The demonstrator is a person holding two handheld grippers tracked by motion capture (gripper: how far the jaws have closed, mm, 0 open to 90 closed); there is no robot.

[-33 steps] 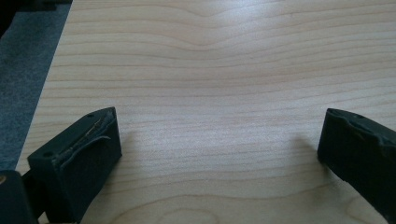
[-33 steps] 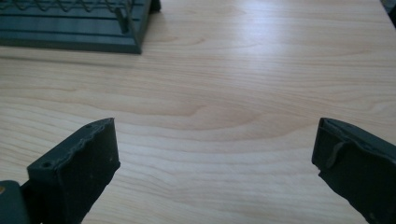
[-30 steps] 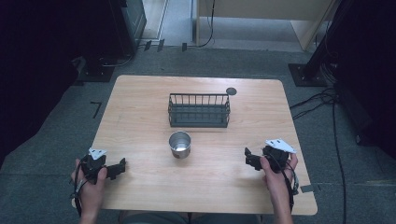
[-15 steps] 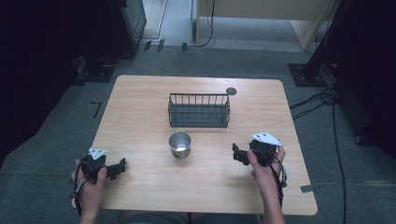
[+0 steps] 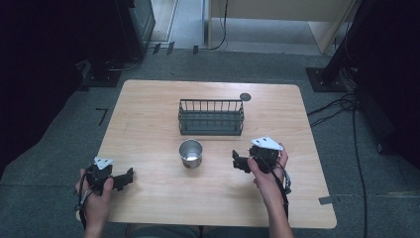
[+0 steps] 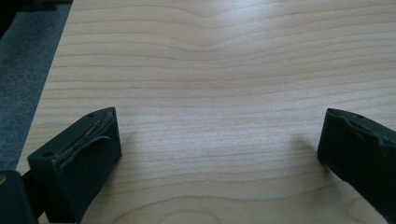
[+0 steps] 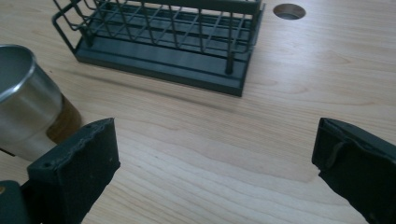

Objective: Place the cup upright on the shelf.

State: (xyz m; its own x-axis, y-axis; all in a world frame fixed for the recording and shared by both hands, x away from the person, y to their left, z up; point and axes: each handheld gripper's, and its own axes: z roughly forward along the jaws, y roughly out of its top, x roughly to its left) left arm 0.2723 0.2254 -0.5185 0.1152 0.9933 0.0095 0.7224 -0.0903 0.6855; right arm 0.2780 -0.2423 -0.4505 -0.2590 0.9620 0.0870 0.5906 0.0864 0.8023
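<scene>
A: Count on the table [image 5: 148, 124]?
B: One wire basket [image 5: 211, 117], centre of the high view, a bit above the middle. One steel cup [image 5: 190, 152] just below it, upright, apart from the basket. One round hole [image 5: 244, 96] in the tabletop, right of the basket's top corner. That was all.

A: Grippers?
B: Two. Left gripper [image 5: 126, 177] sat in the lower left of the high view, held by the left hand [image 5: 94, 198]. Right gripper [image 5: 237, 161] was right of centre, held by the right hand [image 5: 265, 173], pointing left toward the cup, near it but not touching.

A: Jaws?
B: Both were spread wide, nothing between them. In the left gripper view the left gripper [image 6: 219, 154] had its jaws at the frame's lower corners with bare wood between. Same spread for the right gripper [image 7: 215, 158] in its own view.

A: What did the right gripper view catch?
B: Cup [image 7: 23, 98] at the left edge, just beyond the left jaw. Basket [image 7: 163, 42] across the top, looked empty. Hole [image 7: 289, 11] in the upper right.

A: Cup contents?
B: Couldn't tell.
</scene>
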